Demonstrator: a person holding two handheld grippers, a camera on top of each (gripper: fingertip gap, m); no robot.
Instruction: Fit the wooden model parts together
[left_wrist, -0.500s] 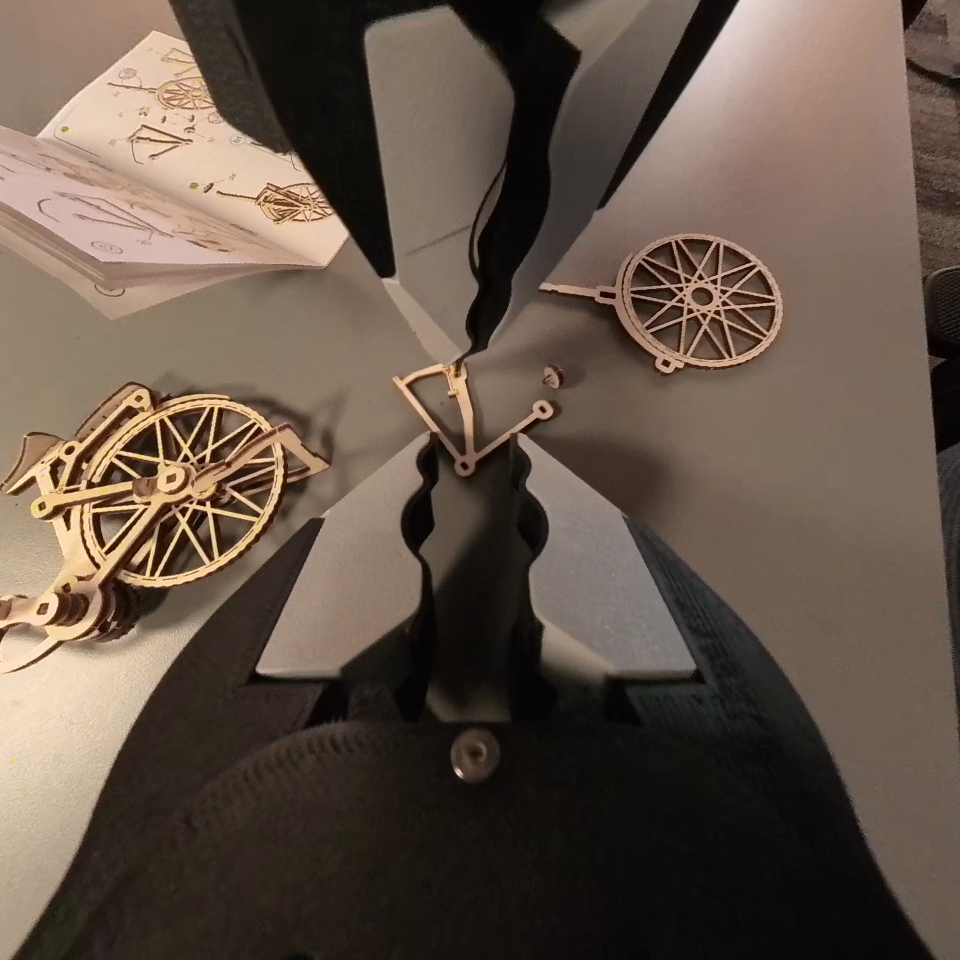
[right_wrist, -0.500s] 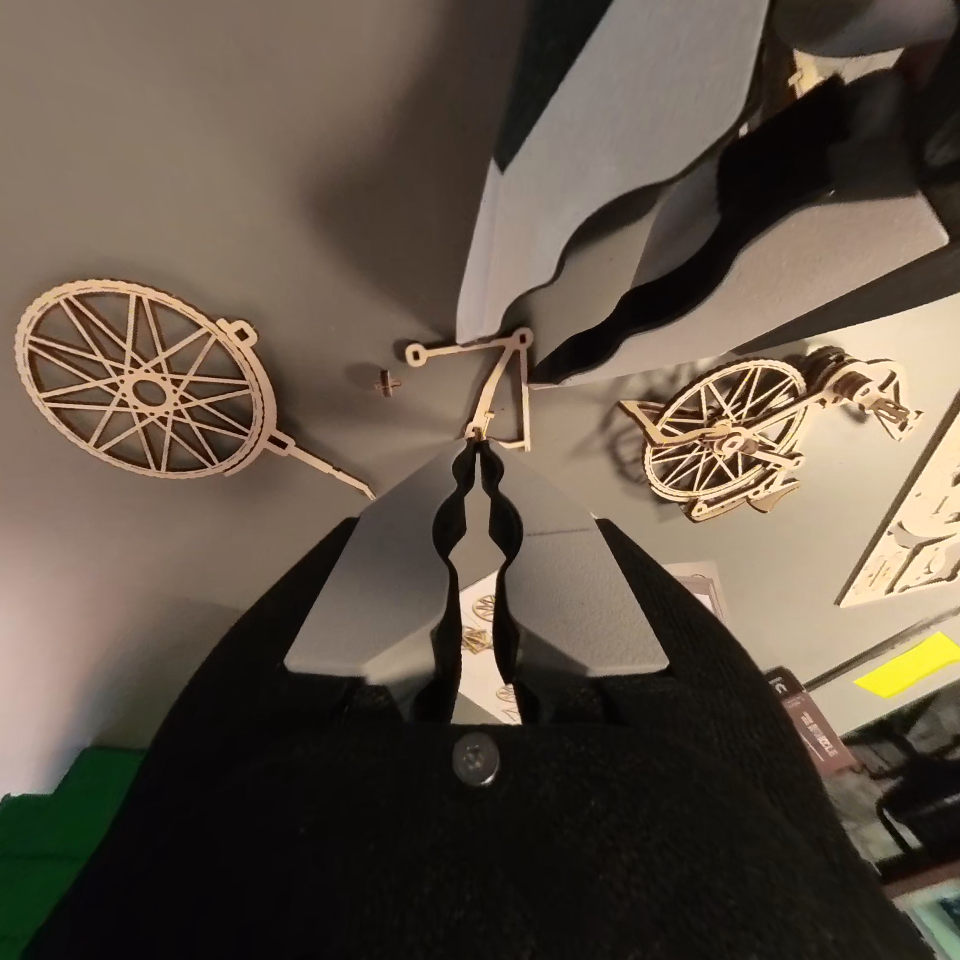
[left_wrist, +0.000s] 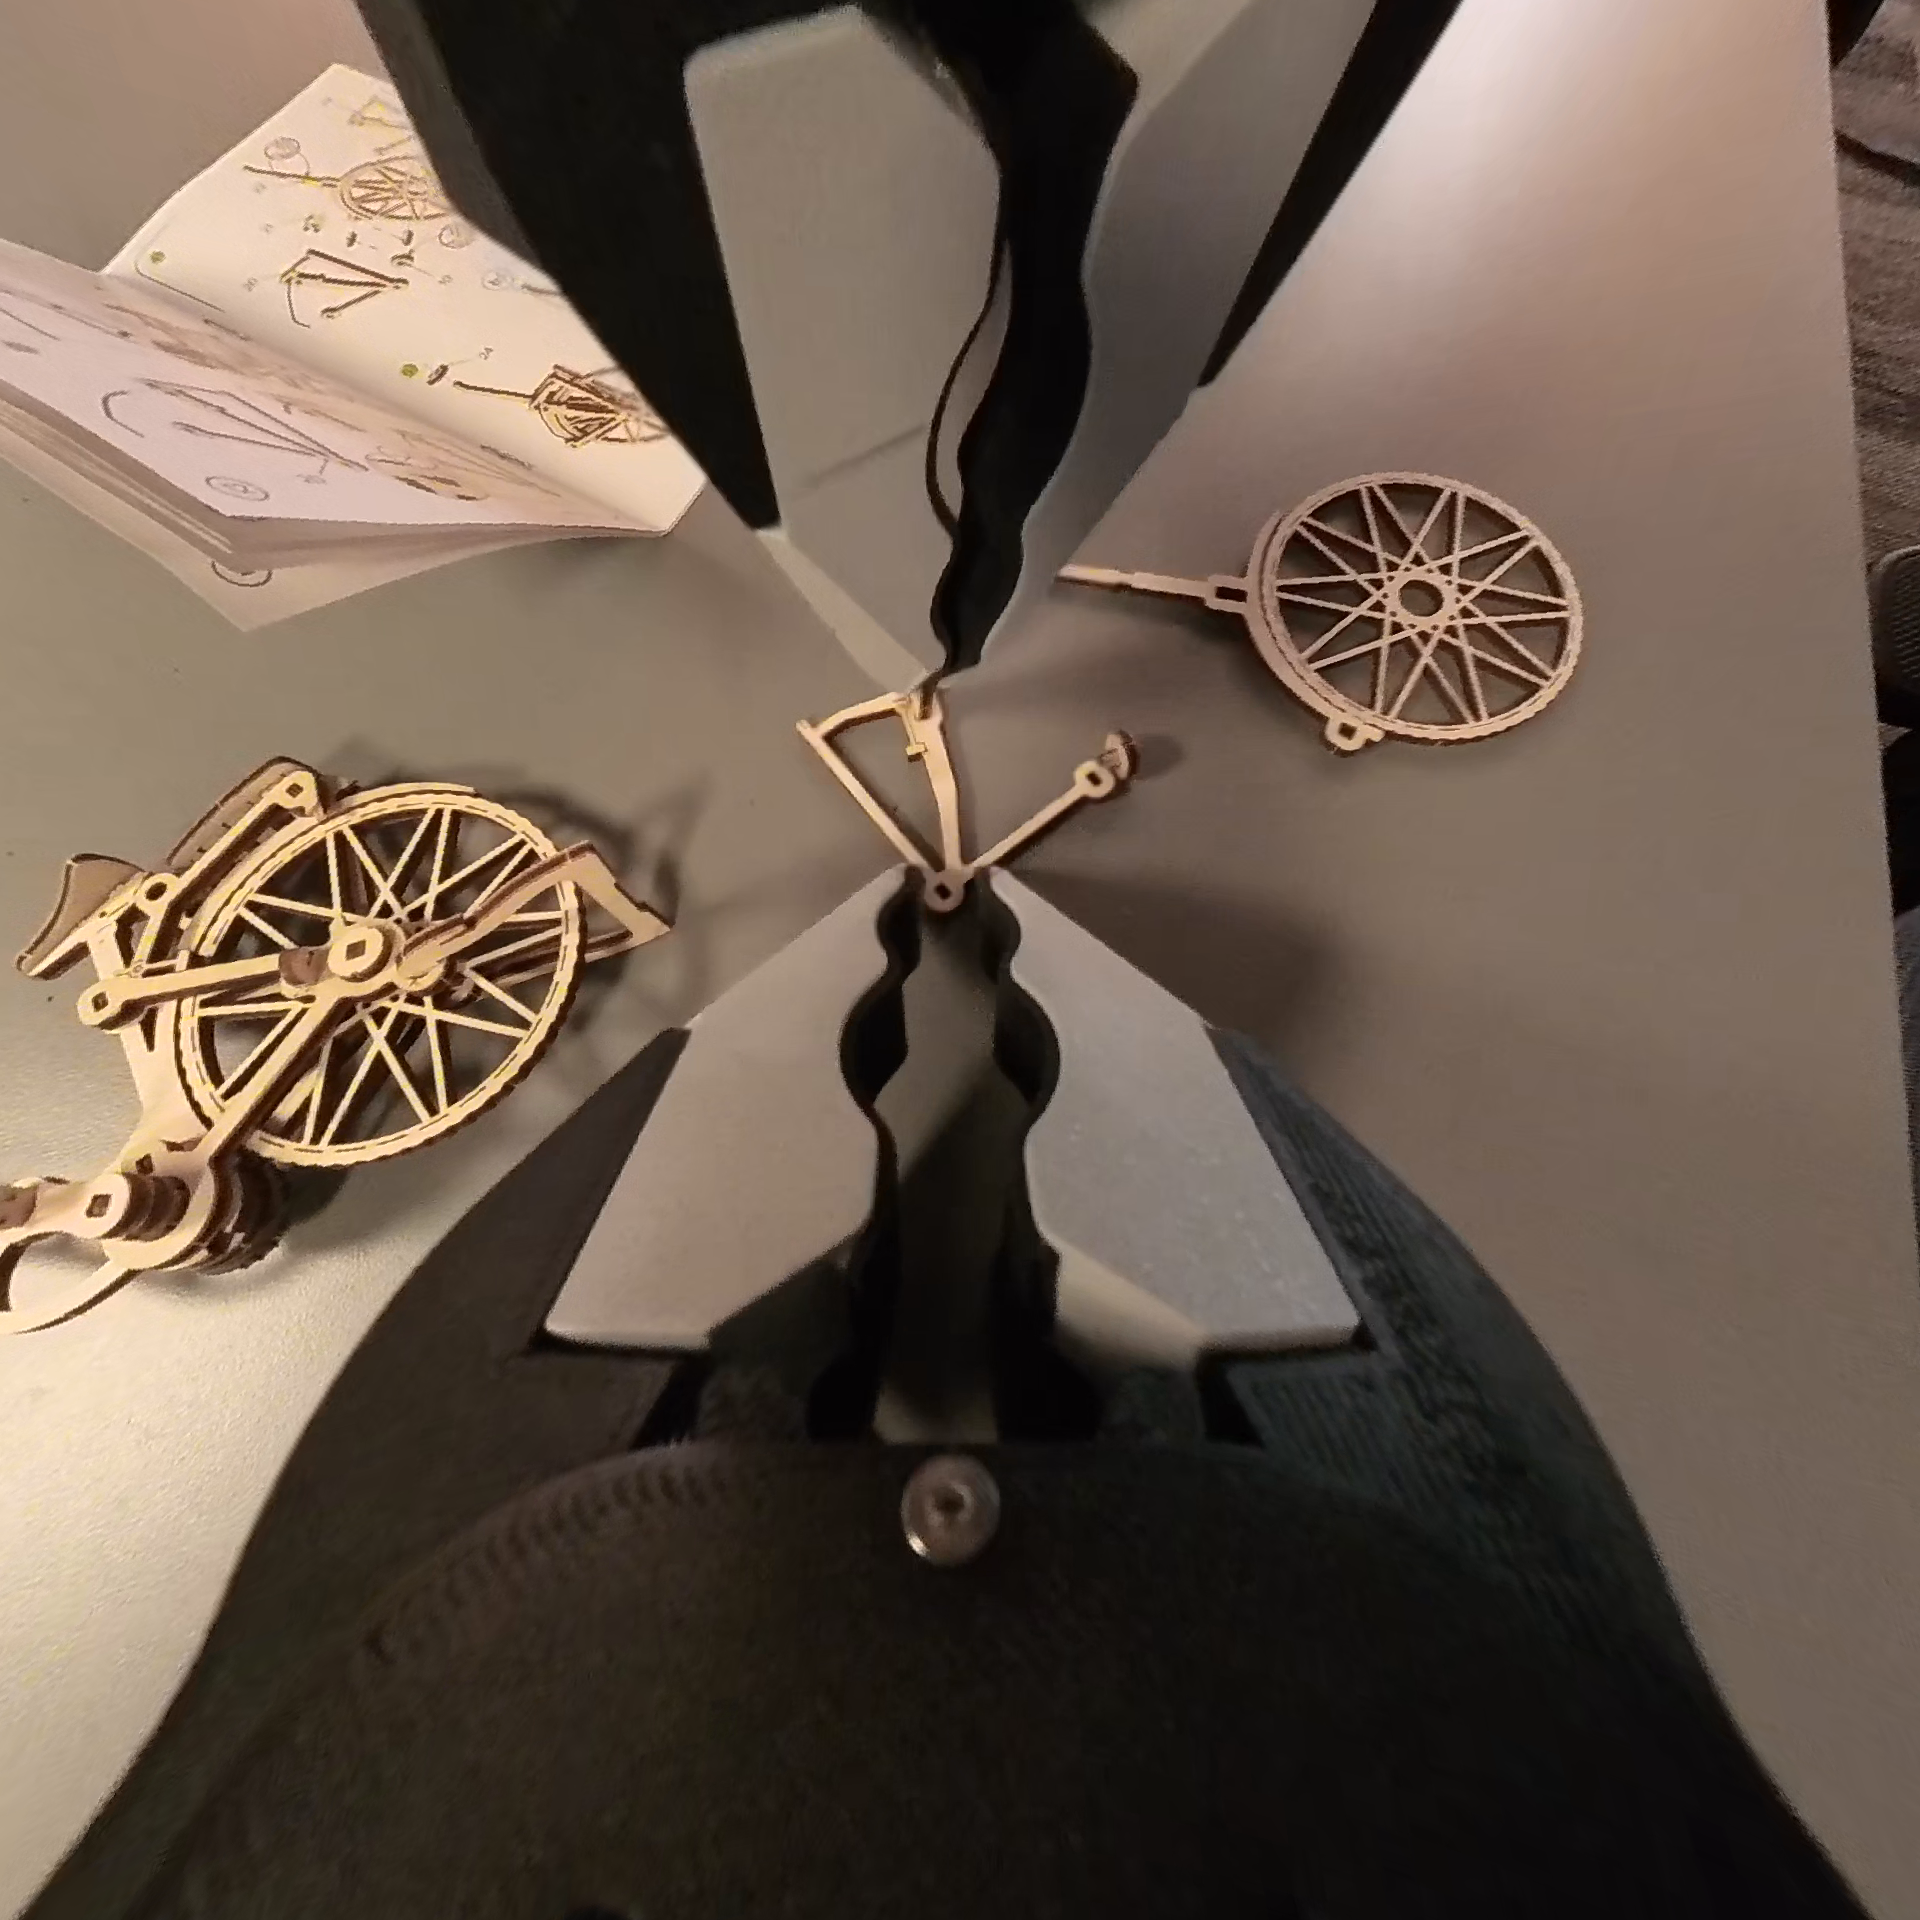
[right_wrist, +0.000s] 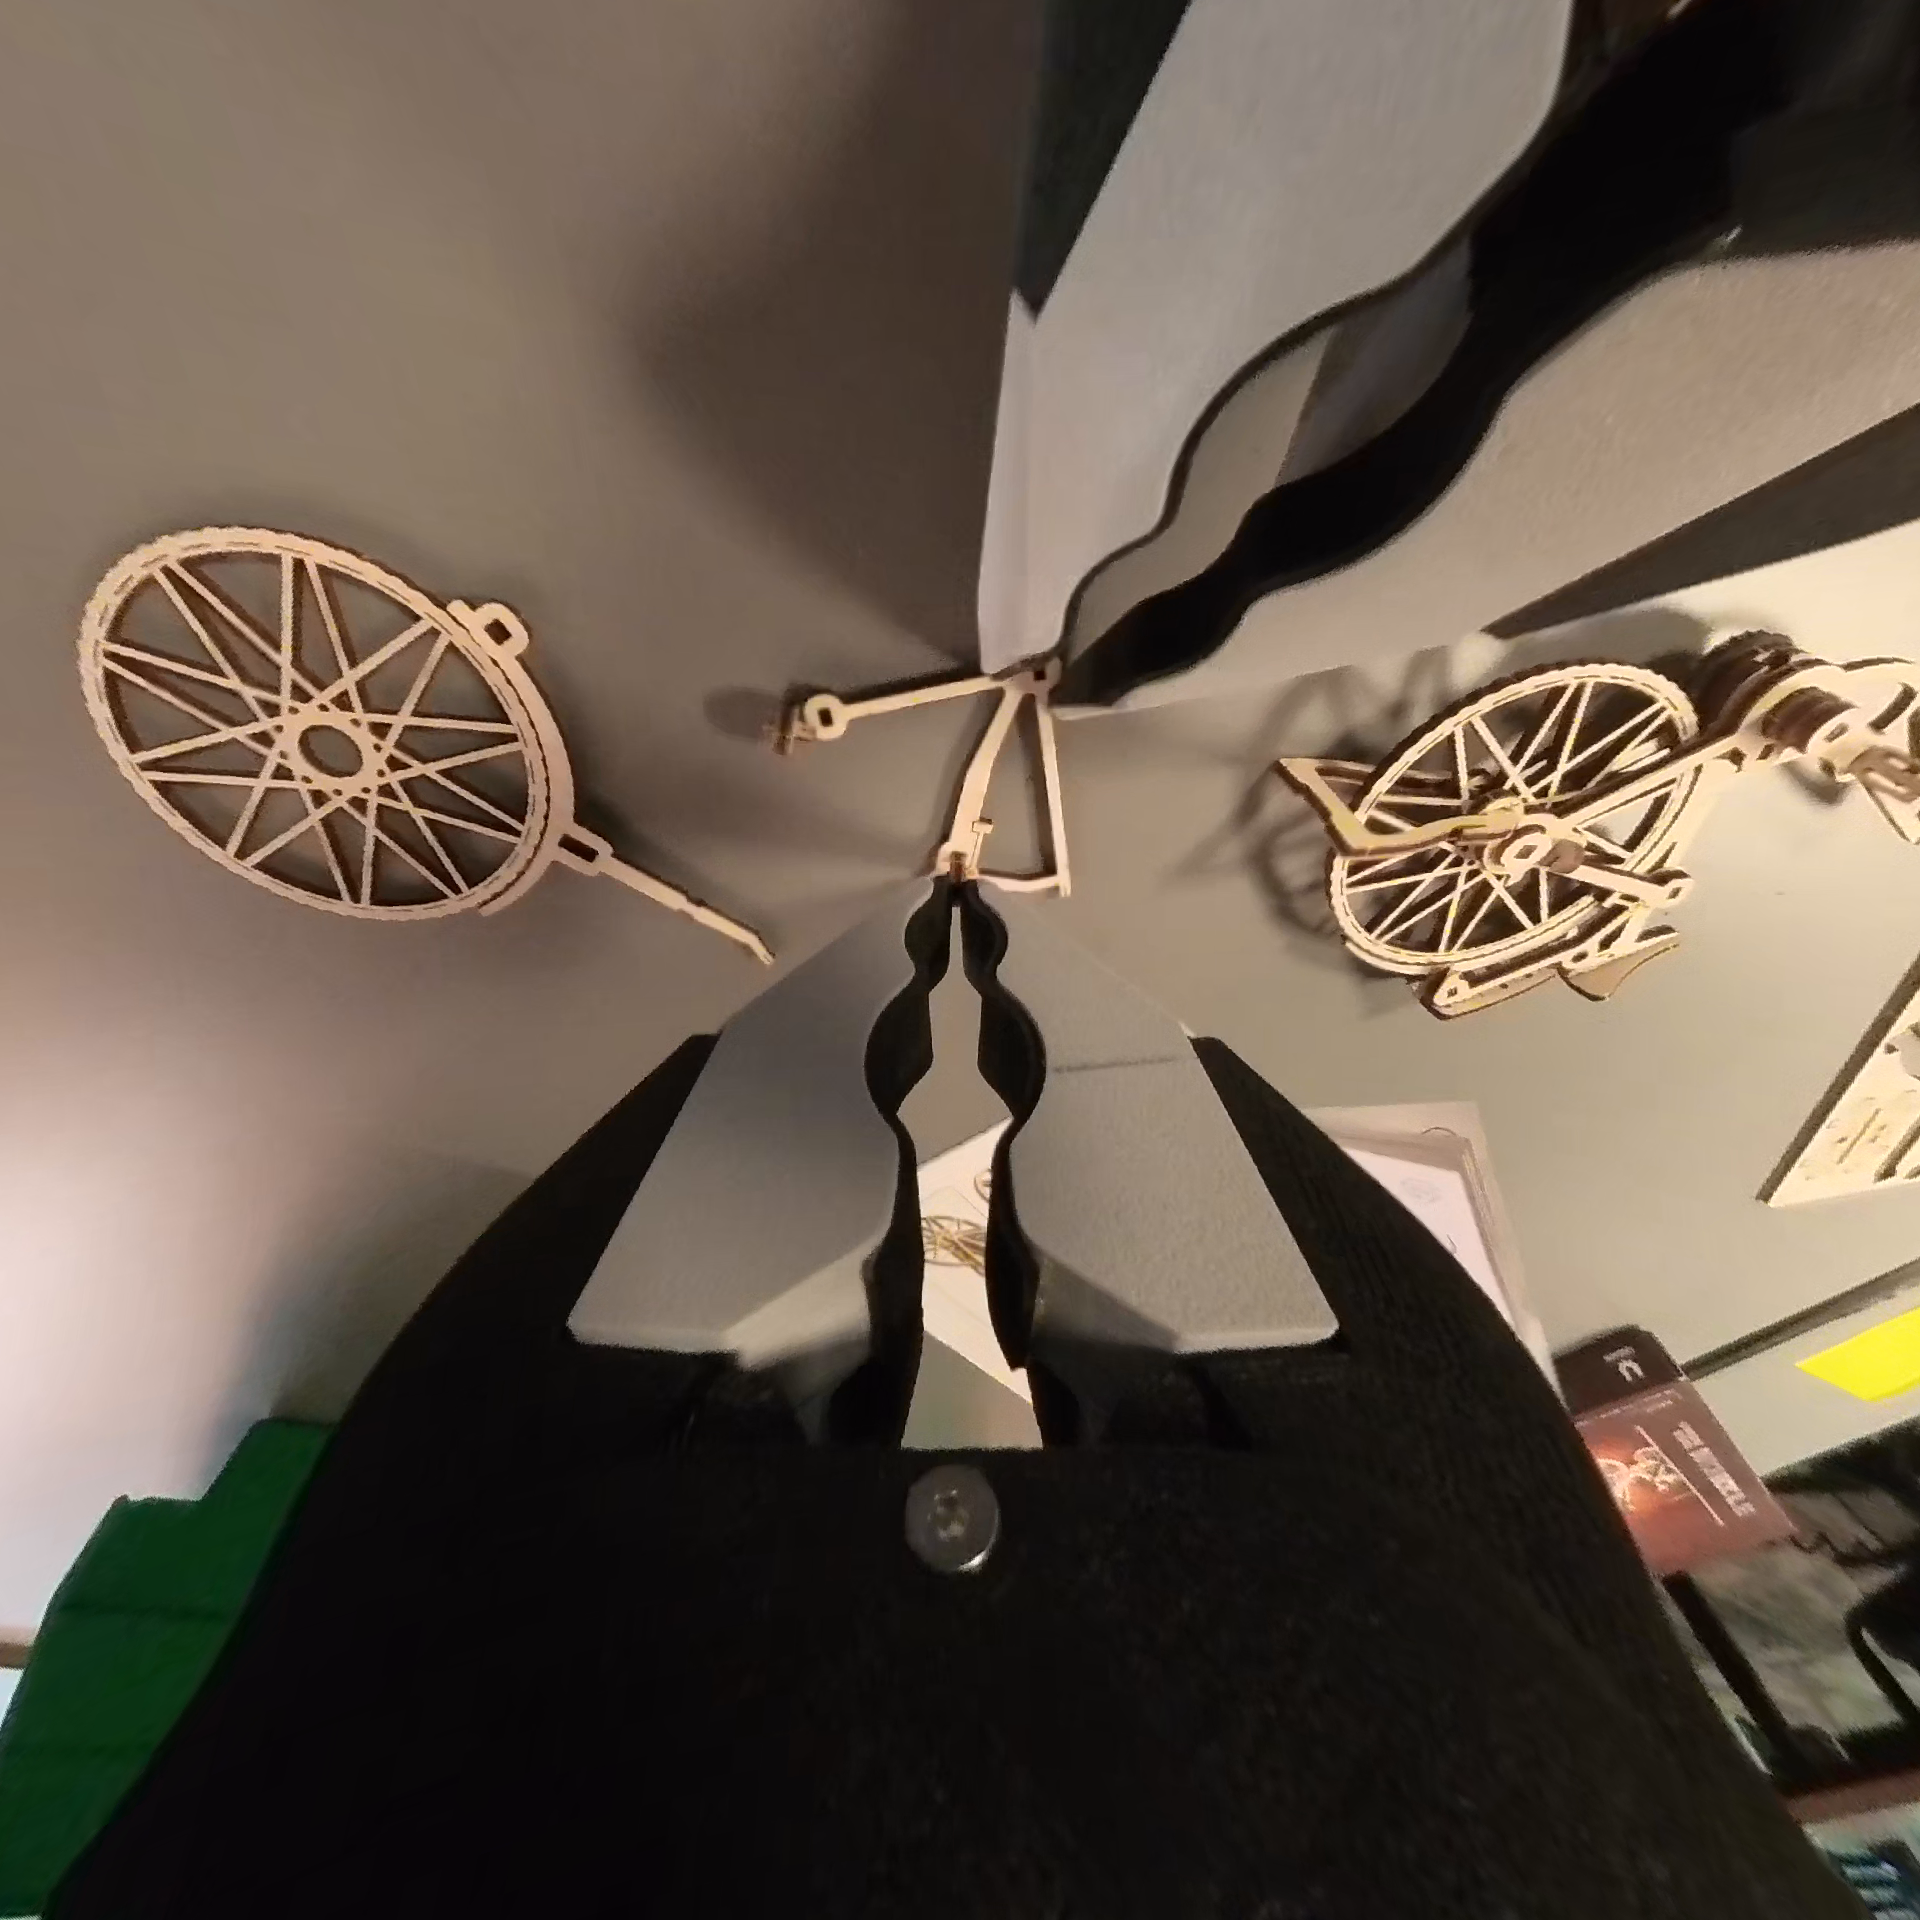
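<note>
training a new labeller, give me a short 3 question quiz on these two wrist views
1. True or false: both grippers pinch the thin pale wooden frame piece.
2. Which lies loose and flat on the grey table? A. spoked wooden wheel with a stem B. half-built wooden bicycle
3. Fill in: the open instruction booklet lies beyond the ___.

Key: 1 true, left gripper and right gripper. 2 A. 3 bicycle.

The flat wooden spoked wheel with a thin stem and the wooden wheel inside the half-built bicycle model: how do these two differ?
The flat wooden spoked wheel with a thin stem lies alone and flat on the grey table; the wooden wheel in the half-built bicycle model sits tilted.
The loose wheel carries only small tabs; the mounted one has frame bars and a hub across it.
Both share pale wood, star-pattern spokes and a toothed rim.
</note>
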